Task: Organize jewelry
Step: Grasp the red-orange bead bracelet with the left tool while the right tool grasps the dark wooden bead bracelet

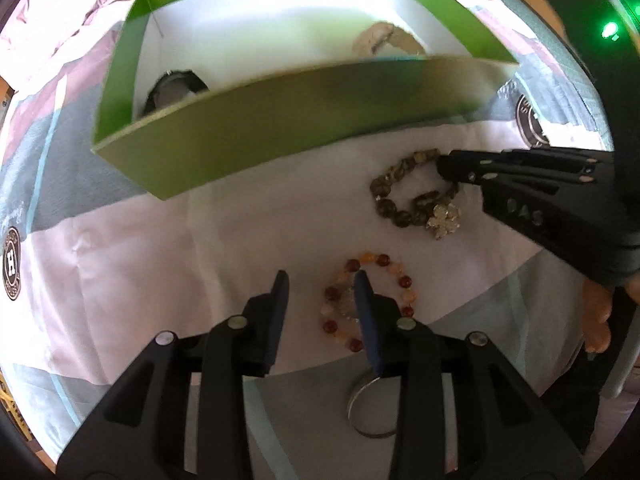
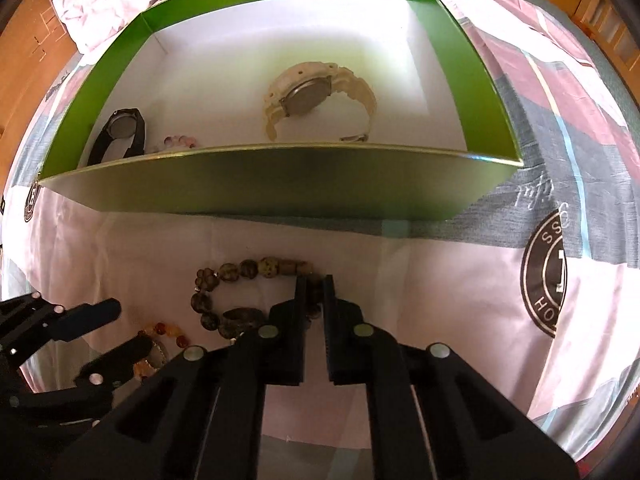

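Item: olive-brown stone bead bracelet (image 2: pixel 240 292), lying on the white cloth (image 2: pixel 420 280) just before the green cardboard box (image 2: pixel 280 184). The right gripper (image 2: pixel 314 284) pinches its far strand, jaws nearly closed. Handling: lift high enough to clear the box wall (the strand will dangle), then release beside the cream watch (image 2: pixel 316 96). The left gripper (image 1: pixel 320 280) hovers released over the red-and-amber bead bracelet (image 1: pixel 368 304).

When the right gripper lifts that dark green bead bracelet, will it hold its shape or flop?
Probably flop: the dark green bead bracelet lies in a bent, kinked loop, so it looks strung, not rigid. The right gripper pinches only one bead section; the rest likely dangles. The round beads may slip.
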Tool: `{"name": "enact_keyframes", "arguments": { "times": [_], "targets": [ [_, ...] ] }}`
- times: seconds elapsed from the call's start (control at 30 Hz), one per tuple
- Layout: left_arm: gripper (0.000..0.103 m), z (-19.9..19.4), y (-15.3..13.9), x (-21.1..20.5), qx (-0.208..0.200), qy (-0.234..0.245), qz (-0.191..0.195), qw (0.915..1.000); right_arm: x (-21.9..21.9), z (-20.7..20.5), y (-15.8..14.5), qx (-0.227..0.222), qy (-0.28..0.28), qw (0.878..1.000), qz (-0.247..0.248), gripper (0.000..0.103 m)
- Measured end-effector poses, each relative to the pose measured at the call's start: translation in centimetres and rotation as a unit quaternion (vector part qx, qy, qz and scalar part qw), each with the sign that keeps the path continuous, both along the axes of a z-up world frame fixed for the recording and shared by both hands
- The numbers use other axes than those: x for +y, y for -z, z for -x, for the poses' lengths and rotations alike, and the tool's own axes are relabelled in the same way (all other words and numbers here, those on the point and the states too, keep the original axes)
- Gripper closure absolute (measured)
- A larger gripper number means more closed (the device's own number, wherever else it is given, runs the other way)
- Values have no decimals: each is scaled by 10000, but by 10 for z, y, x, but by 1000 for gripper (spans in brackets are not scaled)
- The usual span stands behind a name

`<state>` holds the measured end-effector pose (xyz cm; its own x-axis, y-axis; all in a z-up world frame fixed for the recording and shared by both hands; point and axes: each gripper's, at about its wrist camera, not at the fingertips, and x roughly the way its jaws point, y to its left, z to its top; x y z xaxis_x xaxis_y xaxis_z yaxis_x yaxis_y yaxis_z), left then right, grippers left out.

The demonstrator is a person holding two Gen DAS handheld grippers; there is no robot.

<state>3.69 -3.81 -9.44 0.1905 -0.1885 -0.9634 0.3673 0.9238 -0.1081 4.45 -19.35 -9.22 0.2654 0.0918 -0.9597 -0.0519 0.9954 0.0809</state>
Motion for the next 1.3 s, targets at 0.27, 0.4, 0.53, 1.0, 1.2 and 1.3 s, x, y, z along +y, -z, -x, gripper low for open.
{"name": "enact_keyframes", "arguments": {
  "times": [0.27,0.4,0.53,1.0,1.2,1.3],
  "targets": [
    [90,-9,-1,13,-107,-383,-89,9992,-16,0,-3,4,107,9999,-4,96],
    [91,-18,-8,39,-117,-851,15,9963,-22,2,-2,9,126,9999,5,95],
    [90,-21,-20,57,-186,-1051,213,9941,-20,5,-1,12,100,9999,43,95],
    [71,-15,9,36,34,-730,-32,9973,-35,-1,-3,-59,307,9995,-101,78],
    [66,-10,17,17,-50,-673,-125,9976,-19,0,2,-96,165,9997,124,78],
    [78,-8,16,12,-134,-701,-226,9972,-10,-2,3,-92,139,9998,107,85]
  ]
}}
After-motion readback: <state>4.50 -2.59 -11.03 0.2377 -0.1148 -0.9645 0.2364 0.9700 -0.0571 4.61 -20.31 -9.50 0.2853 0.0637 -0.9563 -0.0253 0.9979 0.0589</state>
